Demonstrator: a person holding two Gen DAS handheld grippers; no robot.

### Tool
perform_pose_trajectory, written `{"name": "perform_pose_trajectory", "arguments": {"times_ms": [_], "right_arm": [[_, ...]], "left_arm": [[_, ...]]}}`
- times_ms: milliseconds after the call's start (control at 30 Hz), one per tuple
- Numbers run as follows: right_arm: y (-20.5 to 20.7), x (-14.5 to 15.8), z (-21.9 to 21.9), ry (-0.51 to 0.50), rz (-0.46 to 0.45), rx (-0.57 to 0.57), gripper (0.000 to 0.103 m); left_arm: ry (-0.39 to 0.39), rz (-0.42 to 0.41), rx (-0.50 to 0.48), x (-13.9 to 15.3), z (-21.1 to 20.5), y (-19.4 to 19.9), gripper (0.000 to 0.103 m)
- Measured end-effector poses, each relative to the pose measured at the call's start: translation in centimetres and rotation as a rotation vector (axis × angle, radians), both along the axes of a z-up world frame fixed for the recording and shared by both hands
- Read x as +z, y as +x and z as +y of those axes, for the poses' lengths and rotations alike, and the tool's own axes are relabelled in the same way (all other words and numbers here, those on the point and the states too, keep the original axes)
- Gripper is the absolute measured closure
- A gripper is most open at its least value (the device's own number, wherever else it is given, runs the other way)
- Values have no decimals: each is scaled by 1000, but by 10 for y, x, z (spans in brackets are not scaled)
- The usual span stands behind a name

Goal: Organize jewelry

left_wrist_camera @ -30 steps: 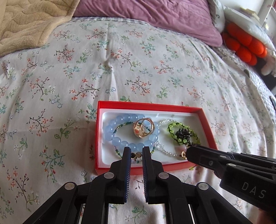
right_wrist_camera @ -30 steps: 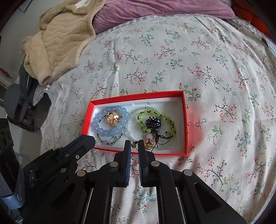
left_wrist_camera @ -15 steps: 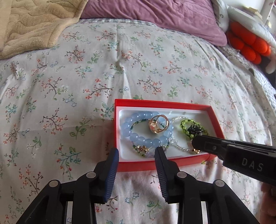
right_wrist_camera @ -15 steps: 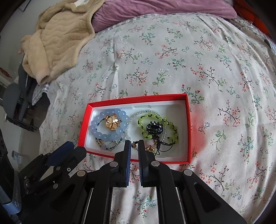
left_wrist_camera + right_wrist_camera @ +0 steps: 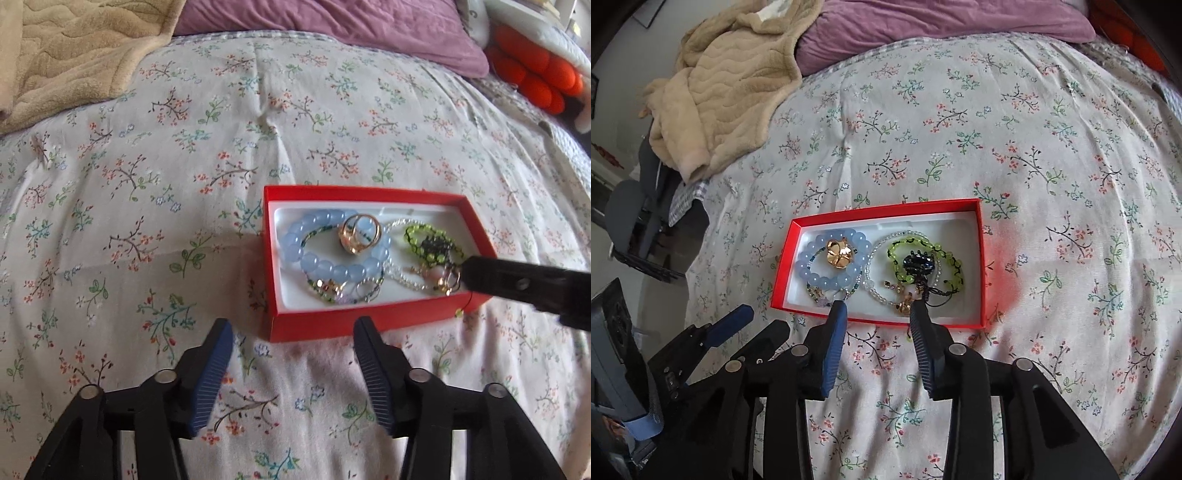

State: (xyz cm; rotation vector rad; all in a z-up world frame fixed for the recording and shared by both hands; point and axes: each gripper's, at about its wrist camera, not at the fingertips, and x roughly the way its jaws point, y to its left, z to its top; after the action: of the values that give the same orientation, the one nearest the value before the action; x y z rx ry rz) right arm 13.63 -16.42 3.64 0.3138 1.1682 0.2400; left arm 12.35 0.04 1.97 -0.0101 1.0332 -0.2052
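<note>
Red box (image 5: 332, 326), shallow, white-lined, sits on the floral bedspread (image 5: 147, 184), just ahead of both grippers.

Contents, all inside the box:
- Pale blue bead bracelet (image 5: 295, 254), large round translucent beads, at the box's left end, ahead-right of the left gripper.
- Gold ring (image 5: 360, 236) with ornate top, lying on the blue bracelet's far-right arc.
- Thin multicolour beaded strand (image 5: 332, 291) with small charms, tangled along the blue bracelet's near side.
- Clear bead bracelet (image 5: 875, 291), small beads, mid-box, straight ahead of the right gripper.
- Lime-green bead and black cord bracelet (image 5: 945, 258), overlapping the clear one, with a dark glossy piece (image 5: 918, 263) on top.
- Small gold charm (image 5: 905, 306) right by the right gripper's right fingertip.

Left gripper (image 5: 293, 328): jaws wide and opening, nothing between them, tips short of the box's near wall.
Right gripper (image 5: 877, 308): jaws parted about halfway and opening, tips over the near edge of the box, pads pressing on nothing.
</note>
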Motion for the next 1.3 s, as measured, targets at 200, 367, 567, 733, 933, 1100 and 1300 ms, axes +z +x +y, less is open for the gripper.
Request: {"name": "perform_pose_trajectory", "arguments": {"times_ms": [200,367,567,733,933,1100,1300], "right_arm": [[-26,4,-6,-119,-30,4,38],[-48,-2,-6,-249,-52,30,12],[-71,-10,-2,-381,-75,61,4],[-79,-12,-5,-409,-84,54,4],[-78,-14,-7,-423,-77,47,4],[-77,-16,-8,-422,-69,40,4],[-75,-16,-6,-420,-63,41,4]], "left_arm": [[14,42,69,-8,7,-15,9],[63,26,117,-7,4,-31,1],[62,18,121,-5,0,-45,1],[86,10,107,-6,-7,-48,1],[96,16,97,-8,-10,-47,1],[99,20,89,-10,-12,-47,1],[103,23,82,-10,-13,-47,1]]}}
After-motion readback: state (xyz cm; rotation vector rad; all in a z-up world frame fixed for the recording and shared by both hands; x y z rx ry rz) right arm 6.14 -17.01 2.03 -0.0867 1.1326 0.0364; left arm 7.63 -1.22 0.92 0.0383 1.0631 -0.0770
